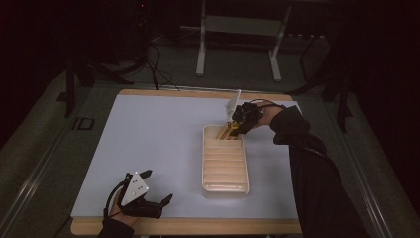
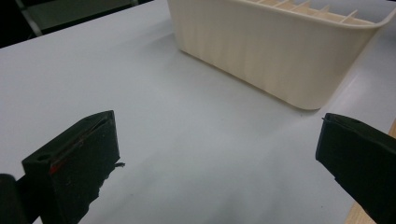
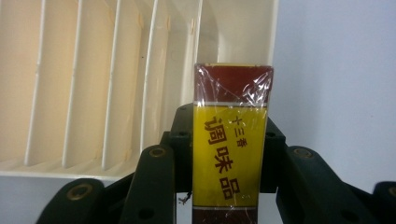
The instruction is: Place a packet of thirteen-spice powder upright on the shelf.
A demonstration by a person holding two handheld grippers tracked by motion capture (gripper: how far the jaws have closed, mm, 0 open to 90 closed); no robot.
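Observation:
A cream slotted rack (image 1: 225, 163) lies on the white mat (image 1: 148, 144). My right gripper (image 1: 236, 125) hovers over the rack's far end, shut on a yellow and dark red seasoning box (image 3: 231, 140) wrapped in clear film. In the right gripper view the box stands above the rack's (image 3: 93, 84) end slots, its top near the rack's edge. My left gripper (image 1: 157, 187) rests near the mat's front edge, open with nothing between its jaws. In the left gripper view the rack's outer wall (image 2: 275, 51) stands ahead beyond the open gripper (image 2: 219, 154).
The mat lies on a wooden table (image 1: 198, 227) whose edge shows at the front. Beyond the table stand a metal frame's legs (image 1: 237, 44) and cables on a dark floor. A person's right sleeve (image 1: 317, 183) reaches along the mat's right side.

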